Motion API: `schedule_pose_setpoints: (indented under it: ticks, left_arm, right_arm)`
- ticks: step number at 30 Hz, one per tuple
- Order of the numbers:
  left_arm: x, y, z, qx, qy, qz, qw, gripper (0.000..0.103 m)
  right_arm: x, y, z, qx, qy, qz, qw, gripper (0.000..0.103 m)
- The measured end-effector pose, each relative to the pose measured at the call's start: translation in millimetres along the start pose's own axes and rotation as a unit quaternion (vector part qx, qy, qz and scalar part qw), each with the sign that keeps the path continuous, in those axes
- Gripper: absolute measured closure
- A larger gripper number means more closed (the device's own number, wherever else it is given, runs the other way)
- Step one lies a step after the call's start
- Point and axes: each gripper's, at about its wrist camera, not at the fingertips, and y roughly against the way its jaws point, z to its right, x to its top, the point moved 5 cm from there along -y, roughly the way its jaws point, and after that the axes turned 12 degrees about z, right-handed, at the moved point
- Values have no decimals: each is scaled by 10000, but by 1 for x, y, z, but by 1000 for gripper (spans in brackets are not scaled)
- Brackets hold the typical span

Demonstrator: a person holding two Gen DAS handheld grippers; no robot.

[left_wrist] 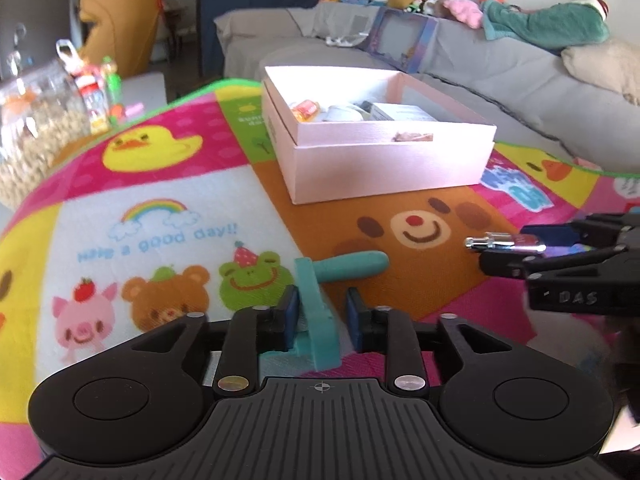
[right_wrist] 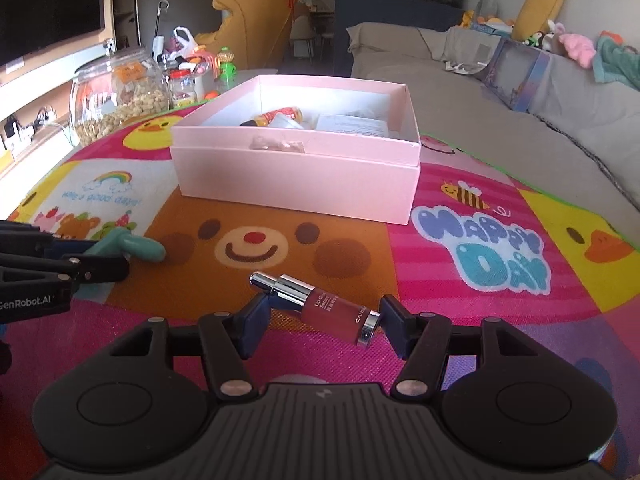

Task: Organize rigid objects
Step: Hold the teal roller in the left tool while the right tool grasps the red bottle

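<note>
While both grippers sit low over the mat [right_wrist: 460, 320], it's the pick-up step. Left gripper [left_wrist: 322, 312]: fingers part open, teal tool [left_wrist: 320, 304] between, only left pad seems to touch. Right gripper [right_wrist: 320, 316]: fingers about half open, closed on serum bottle [right_wrist: 320, 304] w/ both pads. Next: left closes, then lift both to pink box [right_wrist: 296, 176] beyond.

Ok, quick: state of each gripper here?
Left gripper: open around the teal plastic T-shaped tool, right pad clear.
Right gripper: shut on the pink lip serum bottle.
</note>
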Motion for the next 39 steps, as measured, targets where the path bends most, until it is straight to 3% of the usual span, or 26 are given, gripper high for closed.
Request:
schedule_pose_setpoints:
  ticks: [2, 4, 10, 16, 20, 26, 28, 30, 32, 39]
  left_arm:
    - [2, -2, 1, -154, 122, -102, 9998, 54]
    - [5, -5, 4, -212, 165, -186, 9995, 47]
    - [8, -16, 17, 20, 70, -144, 9999, 40]
    - [10, -23, 22, 296, 20, -36, 9996, 40]
    - [8, -22, 26, 417, -170, 68, 9990, 42]
    - [5, -19, 22, 344, -147, 184, 9991, 42]
    - [4, -18, 23, 335, -186, 221, 9990, 42]
    - [3, -17, 23, 301, -190, 258, 9990, 42]
    - [2, -15, 21, 250, -140, 285, 9992, 42]
    - [2, -4, 18, -81, 104, 295, 9995, 42]
  right_arm:
    - [-1, 0, 0, -13, -7, 21, 10000, 40]
    - [-1, -1, -1, -22, -20, 51, 10000, 39]
    - [-3, 1, -1, 19, -52, 88, 9999, 36]
    - [-3, -1, -1, 10, -63, 66, 10000, 31]
    - [2, -8, -4, -26, -204, -49, 9998, 21]
    - [8, -17, -3, -203, -470, -69, 9987, 21]
    - [8, -15, -4, -236, -432, -17, 9988, 27]
    - [8, -12, -3, -222, -388, 14, 9990, 46]
    - [7, -9, -1, -206, -334, 10, 9992, 57]
    - [8, 3, 2, -92, -168, 22, 9998, 81]
